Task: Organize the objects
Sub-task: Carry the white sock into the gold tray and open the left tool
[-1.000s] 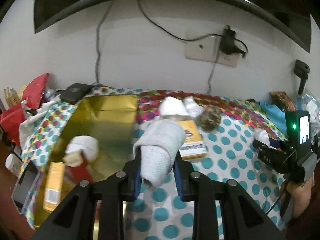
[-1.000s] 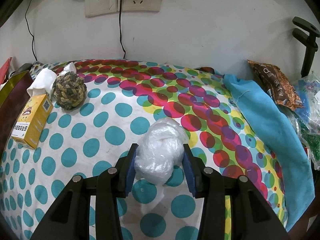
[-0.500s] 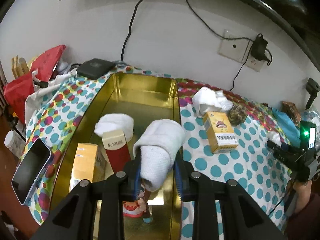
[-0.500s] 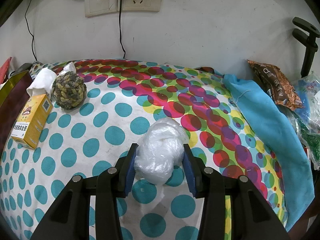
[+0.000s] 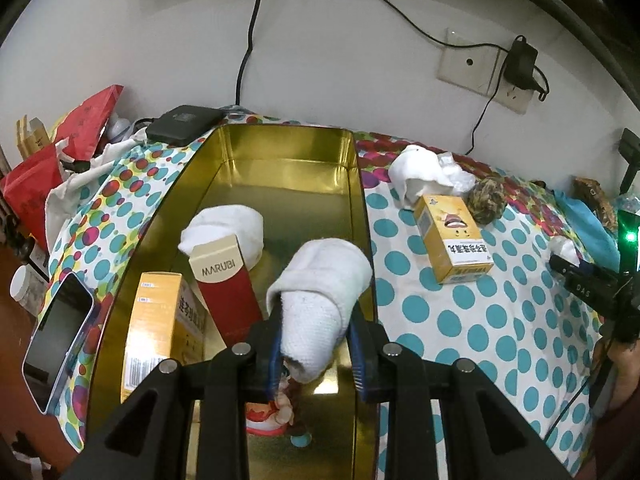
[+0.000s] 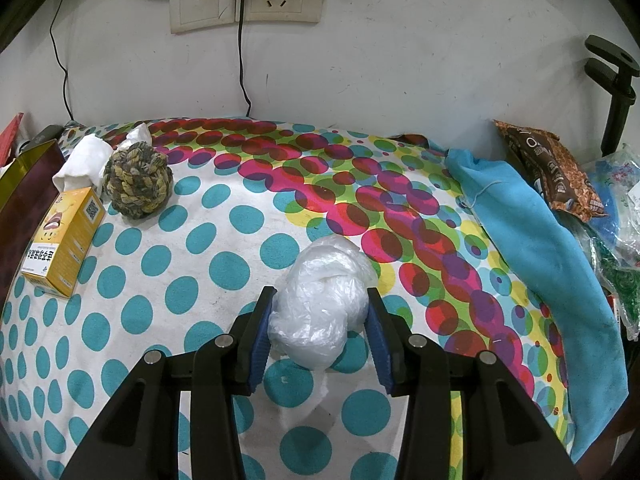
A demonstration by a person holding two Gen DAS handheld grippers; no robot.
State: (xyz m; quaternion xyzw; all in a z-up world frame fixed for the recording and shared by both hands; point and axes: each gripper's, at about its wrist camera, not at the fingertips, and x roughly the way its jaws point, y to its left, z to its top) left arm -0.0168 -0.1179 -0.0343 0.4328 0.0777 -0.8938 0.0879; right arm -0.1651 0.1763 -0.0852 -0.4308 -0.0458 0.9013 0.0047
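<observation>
My left gripper (image 5: 316, 340) is shut on a rolled white towel (image 5: 320, 296) and holds it over the right side of a gold tin box (image 5: 352, 184). Inside the tin lie another white towel roll (image 5: 228, 228), a red and cream MARUBI box (image 5: 224, 288), a yellow carton (image 5: 154, 332) and a small figurine (image 5: 272, 412). My right gripper (image 6: 320, 320) is shut on a crumpled clear plastic bag (image 6: 324, 304) low over the dotted cloth. A yellow box (image 6: 64, 240), a rope ball (image 6: 138, 184) and a white cloth (image 6: 86, 160) lie on the cloth beside the tin.
A phone (image 5: 56, 340) lies left of the tin, a black device (image 5: 184, 124) behind it. Red bags (image 5: 60, 148) crowd the far left. A blue towel (image 6: 532, 248), a brown snack packet (image 6: 556, 176) and plastic bags (image 6: 616, 208) fill the right edge. Cables hang from wall sockets (image 6: 244, 4).
My left gripper has carried the towel roll leftward from above the dotted cloth to over the gold tin and lower. The right gripper and its plastic bag have not moved.
</observation>
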